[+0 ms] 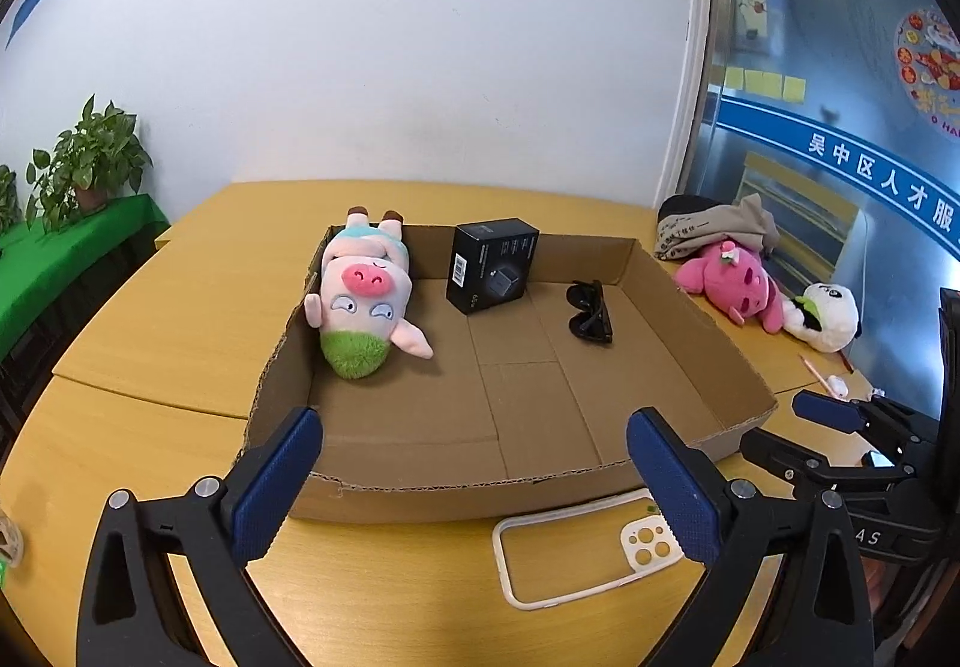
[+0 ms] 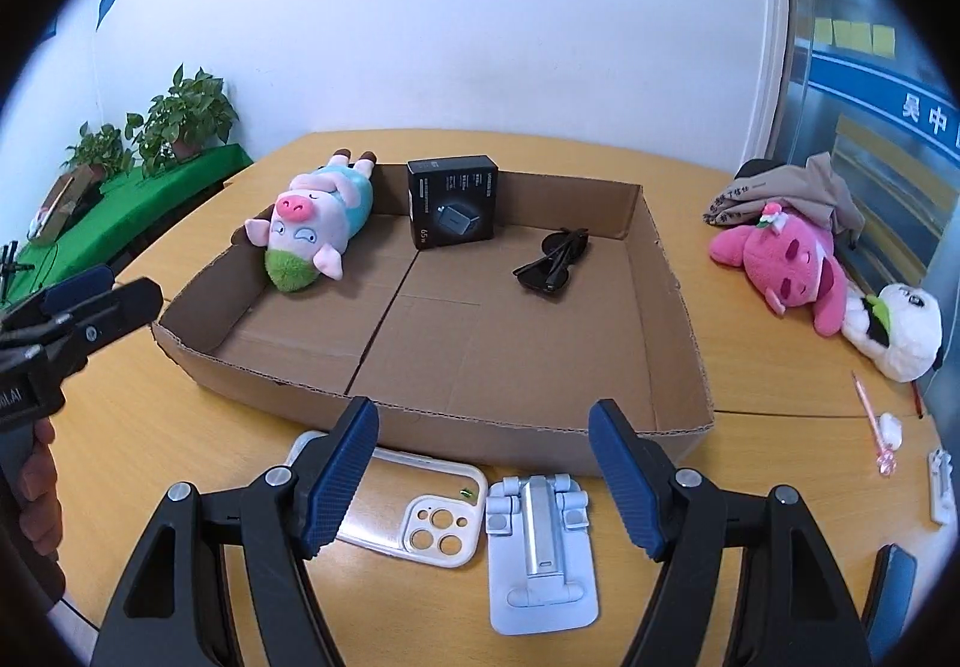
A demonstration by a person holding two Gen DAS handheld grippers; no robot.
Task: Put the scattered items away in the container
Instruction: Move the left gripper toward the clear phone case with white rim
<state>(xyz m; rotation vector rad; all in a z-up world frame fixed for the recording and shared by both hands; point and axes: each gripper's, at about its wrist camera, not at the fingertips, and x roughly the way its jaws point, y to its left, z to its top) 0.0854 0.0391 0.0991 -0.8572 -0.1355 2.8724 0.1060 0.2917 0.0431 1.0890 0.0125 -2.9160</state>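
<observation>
A shallow cardboard box (image 1: 690, 319) (image 2: 672, 283) on the wooden table holds a pig plush (image 1: 363, 295) (image 2: 315, 229), a black charger box (image 1: 492, 265) (image 2: 450, 208) and black sunglasses (image 1: 591, 310) (image 2: 552, 259). In front of the box lie a clear phone case (image 1: 576, 547) (image 2: 432, 511) and a white folding phone stand (image 2: 540, 547). My left gripper (image 1: 474, 487) is open and empty above the box's near wall. My right gripper (image 2: 483, 478) is open and empty above the case and stand.
At the right lie a pink plush (image 1: 732, 283) (image 2: 786, 259), a panda plush (image 1: 831, 316) (image 2: 900, 331), a grey cloth bundle (image 2: 786, 193), a pink pen (image 2: 873, 427) and a small white object (image 2: 939, 481). Potted plants (image 2: 186, 115) stand on a green side table at the left.
</observation>
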